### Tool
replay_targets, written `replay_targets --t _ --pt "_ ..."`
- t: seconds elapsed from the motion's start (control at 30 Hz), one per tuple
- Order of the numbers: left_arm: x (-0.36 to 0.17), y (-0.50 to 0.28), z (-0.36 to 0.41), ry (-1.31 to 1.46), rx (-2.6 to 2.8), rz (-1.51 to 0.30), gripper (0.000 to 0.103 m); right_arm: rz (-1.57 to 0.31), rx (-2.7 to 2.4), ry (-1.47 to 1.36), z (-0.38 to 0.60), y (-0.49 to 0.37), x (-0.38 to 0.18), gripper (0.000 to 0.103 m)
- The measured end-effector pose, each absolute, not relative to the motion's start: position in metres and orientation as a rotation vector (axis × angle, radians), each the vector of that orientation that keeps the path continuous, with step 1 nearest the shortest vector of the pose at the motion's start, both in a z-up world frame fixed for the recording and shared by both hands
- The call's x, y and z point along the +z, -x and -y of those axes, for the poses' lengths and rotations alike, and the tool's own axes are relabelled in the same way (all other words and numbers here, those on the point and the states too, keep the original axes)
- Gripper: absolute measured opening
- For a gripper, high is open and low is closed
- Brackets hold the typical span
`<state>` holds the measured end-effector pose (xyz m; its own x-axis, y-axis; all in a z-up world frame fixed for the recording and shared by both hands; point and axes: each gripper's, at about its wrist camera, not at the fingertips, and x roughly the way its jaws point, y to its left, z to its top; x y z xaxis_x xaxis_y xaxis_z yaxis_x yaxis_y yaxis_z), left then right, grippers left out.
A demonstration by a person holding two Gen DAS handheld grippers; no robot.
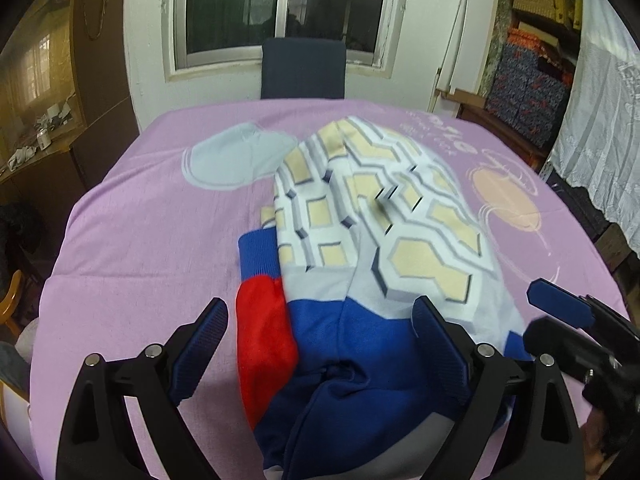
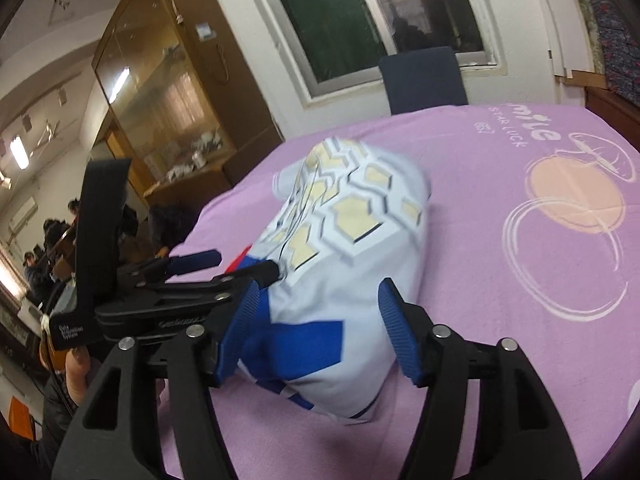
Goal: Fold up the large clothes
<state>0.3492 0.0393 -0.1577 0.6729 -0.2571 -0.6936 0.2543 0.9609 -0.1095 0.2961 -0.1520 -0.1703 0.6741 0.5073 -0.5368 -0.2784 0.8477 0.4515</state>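
Both grippers wide open over a garment already bundled up!

Left gripper (image 1: 320, 320) jaws apart, empty, straddling the blue near end; right gripper (image 2: 316, 312) likewise spread above the jacket (image 1: 360, 240), which lies folded narrow mid-tabletop on the pink cloth (image 1: 140, 240). Looks mostly done; perhaps one last fold remains.

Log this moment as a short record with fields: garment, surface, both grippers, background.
garment: jacket, white with yellow hexagons, blue hem, red sleeve; bundled lengthwise on the table
surface: pink tablecloth with printed circles
left gripper: open, straddling the blue hem, holding nothing
right gripper: open, over the jacket's near end, holding nothing
background: dark chair under a window
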Motion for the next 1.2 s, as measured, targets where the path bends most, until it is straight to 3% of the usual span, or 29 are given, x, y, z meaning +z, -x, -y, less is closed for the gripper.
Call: replay_targets --t 0.17,0.27,0.37,0.47,0.6,0.67,0.73,0.8,0.97,1.2 --pt "-0.153 -0.355 -0.051 0.076 -0.342 -0.779 0.098 -0.735 0.472 -0.525 0.178 -0.310 -0.180 0.078" --pt "-0.172 -0.379 -0.079 0.286 -0.437 -0.888 0.100 -0.788 0.530 -0.677 0.190 -0.329 -0.192 0.088" --pt "-0.197 -0.398 -0.094 0.448 -0.490 -0.990 0.100 -0.885 0.551 -0.775 0.190 -0.351 -0.212 0.090" --pt "-0.198 -0.404 -0.087 0.415 -0.539 -0.988 0.100 -0.963 0.552 -0.812 0.183 -0.364 -0.230 0.089" --pt "-0.200 -0.404 -0.072 0.425 -0.626 -0.987 0.099 -0.979 0.539 -0.714 0.163 -0.373 -0.226 0.093" --pt "-0.203 -0.408 -0.074 0.453 -0.636 -0.982 0.093 -0.962 0.525 -0.663 0.154 -0.376 -0.224 0.093" --pt "-0.207 -0.411 -0.078 0.494 -0.659 -0.986 0.082 -0.956 0.527 -0.664 0.153 -0.381 -0.224 0.091" --pt "-0.209 -0.413 -0.078 0.524 -0.687 -0.989 0.073 -0.950 0.504 -0.676 0.156 -0.381 -0.226 0.078" --pt "-0.199 -0.405 -0.068 0.488 -0.715 -0.948 0.065 -0.931 0.529 -0.741 0.164 -0.379 -0.225 0.062" --pt "-0.167 -0.374 -0.043 0.455 -0.803 -0.863 0.059 -0.851 0.539 -0.786 0.191 -0.334 -0.200 0.057"
